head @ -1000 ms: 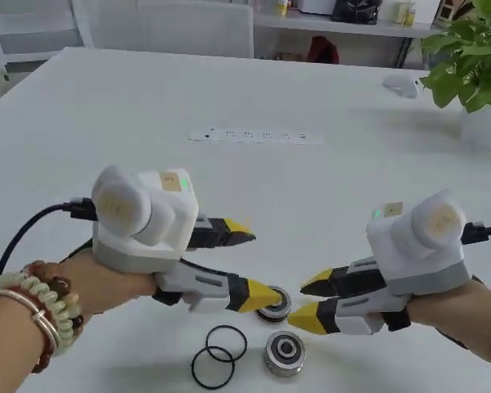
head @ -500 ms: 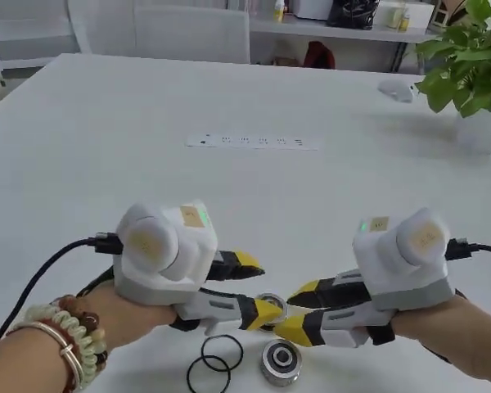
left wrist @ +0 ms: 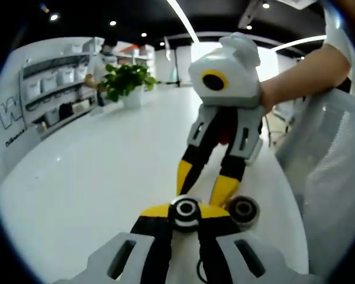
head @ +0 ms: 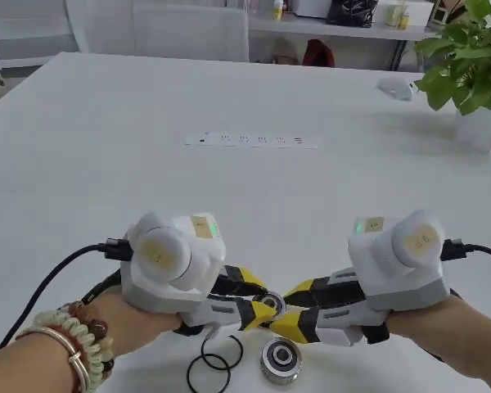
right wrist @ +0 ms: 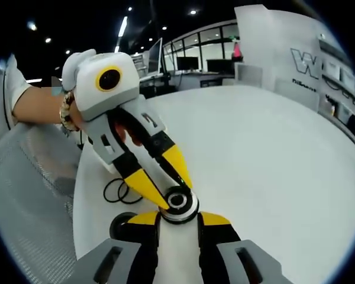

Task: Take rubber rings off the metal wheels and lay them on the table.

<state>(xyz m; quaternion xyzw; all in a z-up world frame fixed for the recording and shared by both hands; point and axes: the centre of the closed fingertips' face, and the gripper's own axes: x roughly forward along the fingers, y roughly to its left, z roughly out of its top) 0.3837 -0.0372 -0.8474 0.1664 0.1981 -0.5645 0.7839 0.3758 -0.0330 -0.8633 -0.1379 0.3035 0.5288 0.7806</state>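
Both grippers meet at the near edge of the desk (head: 229,205), tip to tip over one small metal wheel (head: 270,304). The left gripper (head: 255,296) has it: in the left gripper view its yellow tips are clamped on either side of the wheel (left wrist: 185,211), hub facing out, lifted just clear of the desk. That hold looks deliberate, since it pins the wheel and presents the rim to the other side. The right gripper (head: 293,308) comes in head-on with its jaws parted, the tips standing astride the rim; the right gripper view puts the wheel (right wrist: 177,203) right in its mouth. Whether those tips touch the rubber is too fine to call. My read: one gripper anchors, the other is lined up to nip the ring and roll it off. Below them, closer to the person, two loose rubber rings (head: 217,360) lie flat and overlapping, out of the way of the work. Just beside them sits a second wheel (head: 280,359), flat on the desk, looking like bare metal
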